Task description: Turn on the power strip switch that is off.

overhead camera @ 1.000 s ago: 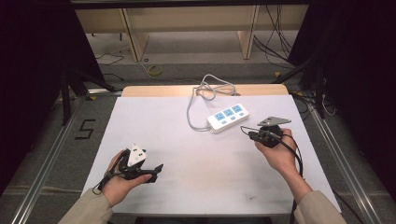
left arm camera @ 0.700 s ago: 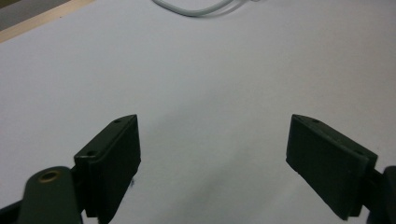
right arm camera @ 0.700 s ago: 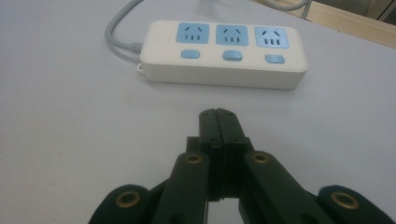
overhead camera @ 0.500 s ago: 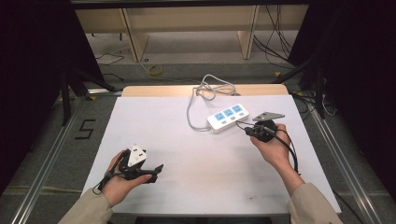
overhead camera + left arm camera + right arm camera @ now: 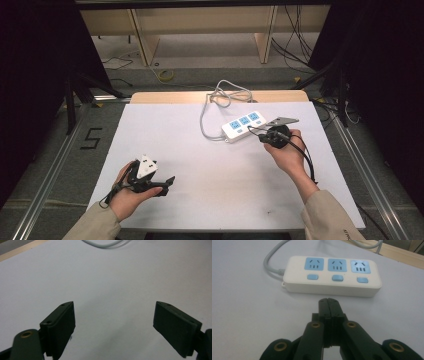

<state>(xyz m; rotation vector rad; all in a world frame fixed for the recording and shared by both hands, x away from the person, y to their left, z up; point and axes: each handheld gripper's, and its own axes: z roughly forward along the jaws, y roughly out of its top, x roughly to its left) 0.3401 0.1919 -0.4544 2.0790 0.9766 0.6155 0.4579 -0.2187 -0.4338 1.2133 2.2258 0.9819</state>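
Observation:
A white power strip [image 5: 243,125] with three blue sockets and three blue switches lies at the back right of the white table [image 5: 215,175]. Its grey cable [image 5: 202,120] loops off toward the far edge. My right gripper [image 5: 254,132] sits just in front of the strip, pointing at it. In the right gripper view its jaws [image 5: 328,303] are pressed together with nothing between them, a short gap from the power strip [image 5: 332,277] near the middle switch. My left gripper [image 5: 167,182] rests at the front left, held in a hand. Its fingers [image 5: 60,323] stand wide apart over bare table.
The cable's coil [image 5: 227,92] lies at the table's wooden far edge [image 5: 170,97]. Wooden shelf legs and loose cables stand on the floor beyond. Metal rails run along both sides of the table. A bend of the grey cable [image 5: 102,243] crosses the top of the left gripper view.
My right gripper has moved forward and a little left, closer to the power strip. The left gripper has stayed where it was.

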